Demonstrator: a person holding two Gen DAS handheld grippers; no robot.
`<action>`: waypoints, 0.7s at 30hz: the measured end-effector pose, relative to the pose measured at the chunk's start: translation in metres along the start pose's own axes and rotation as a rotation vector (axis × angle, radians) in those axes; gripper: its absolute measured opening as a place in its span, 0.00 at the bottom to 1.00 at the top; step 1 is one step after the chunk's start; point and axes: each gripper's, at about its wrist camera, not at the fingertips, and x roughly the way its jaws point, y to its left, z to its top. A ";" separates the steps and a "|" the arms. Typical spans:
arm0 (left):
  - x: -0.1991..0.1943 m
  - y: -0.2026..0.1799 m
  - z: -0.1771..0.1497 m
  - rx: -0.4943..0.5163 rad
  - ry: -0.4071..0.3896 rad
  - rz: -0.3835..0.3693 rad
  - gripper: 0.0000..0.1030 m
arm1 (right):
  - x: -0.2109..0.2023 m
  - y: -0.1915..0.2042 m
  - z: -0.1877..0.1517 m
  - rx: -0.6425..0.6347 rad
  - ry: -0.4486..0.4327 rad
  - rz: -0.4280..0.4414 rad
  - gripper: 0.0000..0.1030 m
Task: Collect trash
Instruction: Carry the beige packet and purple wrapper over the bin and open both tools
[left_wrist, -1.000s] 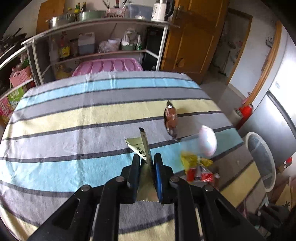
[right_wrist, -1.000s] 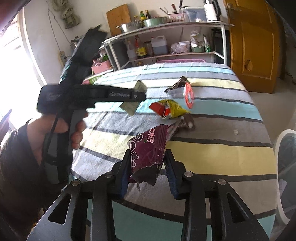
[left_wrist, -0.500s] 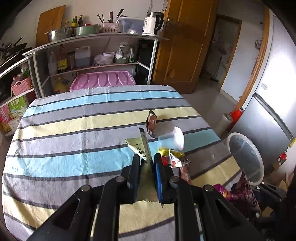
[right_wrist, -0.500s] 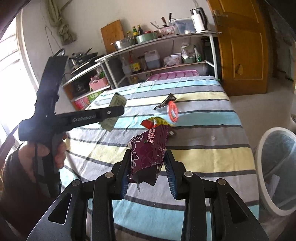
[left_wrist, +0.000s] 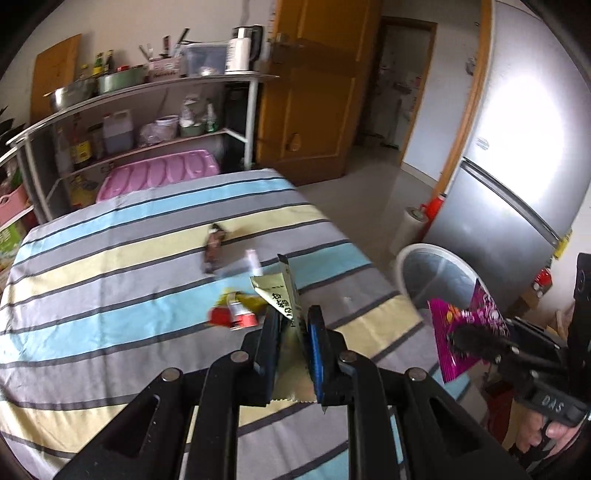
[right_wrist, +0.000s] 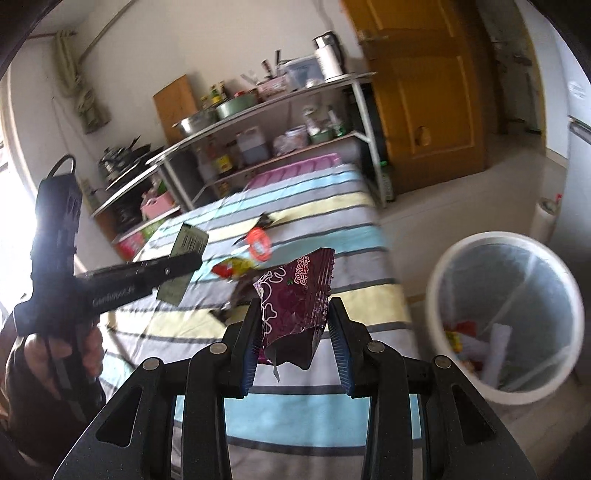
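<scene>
We find the left gripper (left_wrist: 291, 338) clamped on a flat olive-gold foil sachet with black print (left_wrist: 279, 295), held above the near right part of the surface covered in a blue, grey and yellow striped cloth (left_wrist: 110, 288). The right gripper (right_wrist: 293, 334) is clamped on a crumpled purple snack wrapper with white lettering (right_wrist: 295, 291), raised past the right edge of the surface. A round white waste bin lined with a clear bag (right_wrist: 506, 314) stands on the floor just off that right edge and already contains scraps. On the cloth, towards the middle, we note a red and yellow wrapper (left_wrist: 236, 314), a brown wrapper (left_wrist: 214, 247) and a small clear cup with a red lid (right_wrist: 258, 242).
</scene>
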 end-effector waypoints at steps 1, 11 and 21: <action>0.001 -0.006 0.001 0.009 -0.001 -0.011 0.16 | -0.005 -0.006 0.001 0.009 -0.007 -0.011 0.35; 0.024 -0.082 0.013 0.115 0.024 -0.116 0.16 | -0.044 -0.059 0.003 0.074 -0.057 -0.123 0.35; 0.051 -0.146 0.017 0.210 0.069 -0.199 0.16 | -0.068 -0.106 0.001 0.130 -0.070 -0.232 0.35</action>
